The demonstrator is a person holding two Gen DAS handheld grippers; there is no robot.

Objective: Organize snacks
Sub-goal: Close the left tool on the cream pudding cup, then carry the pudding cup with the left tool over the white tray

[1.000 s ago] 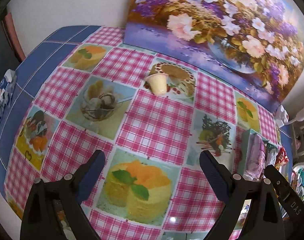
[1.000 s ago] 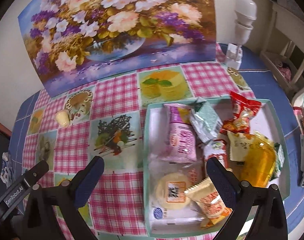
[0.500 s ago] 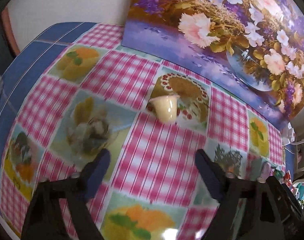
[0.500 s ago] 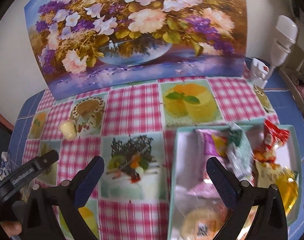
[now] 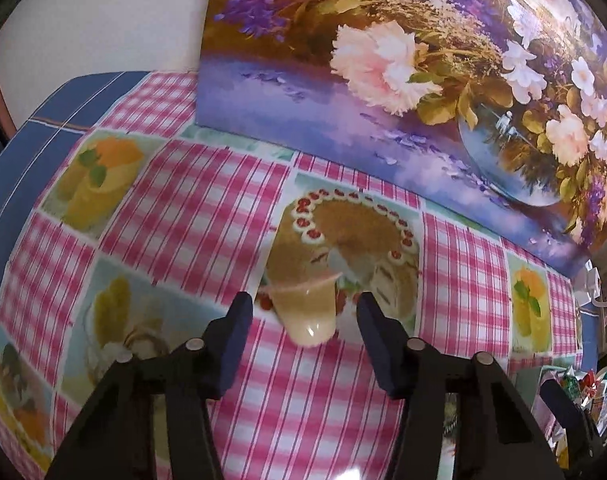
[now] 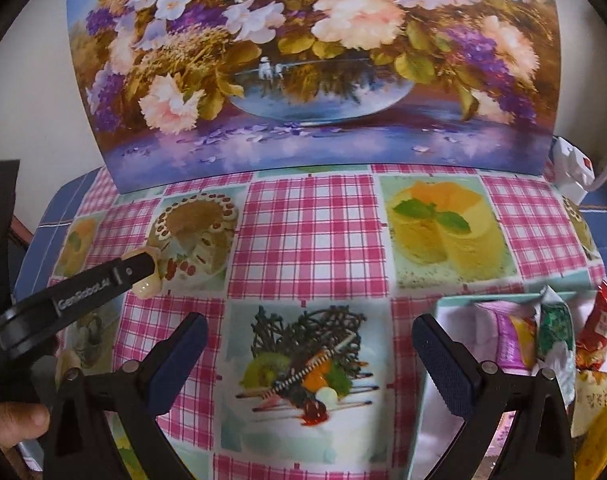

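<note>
Between the left tool [image 5: 303, 312] pads, closing but not touching: pale yellow plastic pudding cup [image 5: 308, 312] on its side. Centre, squeeze gently. Right tool [image 6: 309, 354] wide, empty.

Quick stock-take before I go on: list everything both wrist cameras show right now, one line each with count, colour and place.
pudding cup: one, pale yellow, on its side on the tablecloth, between the left fingers.
tablecloth: one, pink check with dessert pictures, covering the table.
painting: one, purple and pink flowers, propped at the table's far edge.
tray: one, pale green rim, white inside, near right.
snack packets: several, purple, green, red, yellow, in the tray.
plug adapter: one, white, far right corner.
left hand-held gripper: one, black with blue pads, jaws just been closing around the cup, gaps still visible.
right hand-held gripper: one, black with blue pads, open, nothing between.
thumb: one, lower left of the right view.
</note>
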